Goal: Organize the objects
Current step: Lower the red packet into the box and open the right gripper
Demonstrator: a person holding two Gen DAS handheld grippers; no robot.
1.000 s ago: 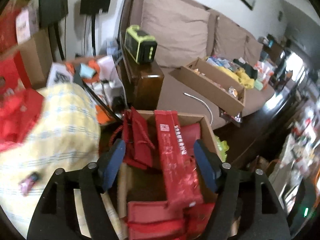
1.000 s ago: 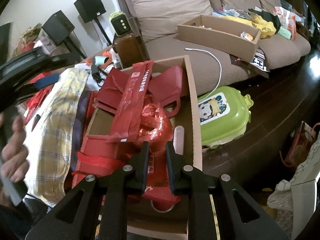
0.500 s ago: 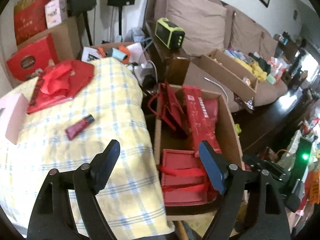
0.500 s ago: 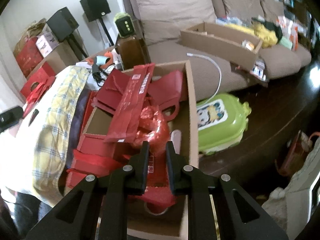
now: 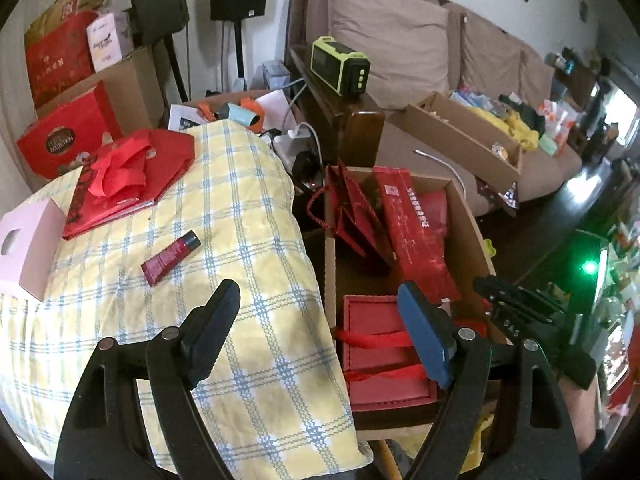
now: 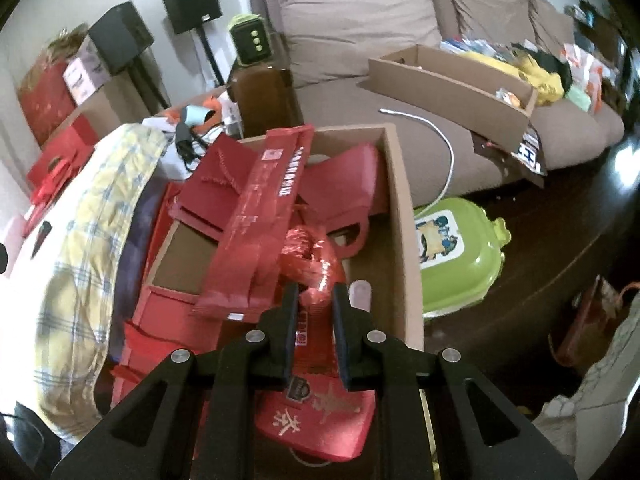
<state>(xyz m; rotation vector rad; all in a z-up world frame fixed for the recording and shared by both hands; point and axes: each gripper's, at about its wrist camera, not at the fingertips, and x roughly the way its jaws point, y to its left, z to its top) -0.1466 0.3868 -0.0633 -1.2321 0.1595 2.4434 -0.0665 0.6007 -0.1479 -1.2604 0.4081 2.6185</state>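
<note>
My left gripper hangs open and empty over the seam between the yellow checked tablecloth and an open cardboard box full of red gift bags and boxes. A small dark-red tube lies on the cloth, and beyond it a flat red bag with loose ribbon handles. My right gripper is shut on the crinkled handles of a red bag with gold characters, held over the near end of the same box. A long red box lies slanted across the pile.
A pink box sits at the table's left edge. A green plastic case lies on the dark floor right of the box. Behind stand a brown sofa with a long cardboard tray, speakers and more red boxes.
The left view has swung left from above the box to the tablecloth, and its jaws have spread wider. The right gripper has shifted slightly, still holding the red bag.
</note>
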